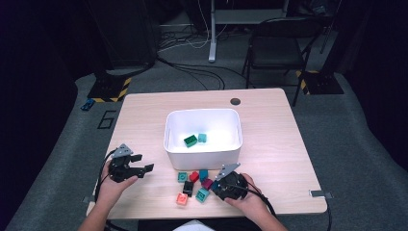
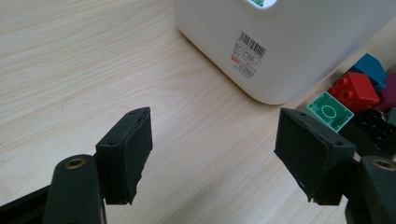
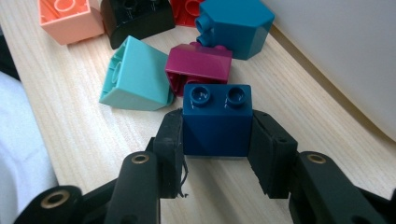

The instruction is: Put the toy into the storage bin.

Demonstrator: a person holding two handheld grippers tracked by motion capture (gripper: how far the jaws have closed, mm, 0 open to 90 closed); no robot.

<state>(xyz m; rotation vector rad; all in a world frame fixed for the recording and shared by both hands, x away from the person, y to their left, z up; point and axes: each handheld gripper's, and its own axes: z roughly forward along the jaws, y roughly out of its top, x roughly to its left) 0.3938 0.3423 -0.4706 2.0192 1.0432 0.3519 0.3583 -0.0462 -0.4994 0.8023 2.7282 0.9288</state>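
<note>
Fingers of the right gripper had clamped the flat sides of a dark blue brick on the surface, a light, rigid, slick block best squeezed there. Magenta and mint bricks crowded it at twelve and eleven o'clock, the white bin stood beyond, and the left gripper waited with fingers apart and empty.
</note>
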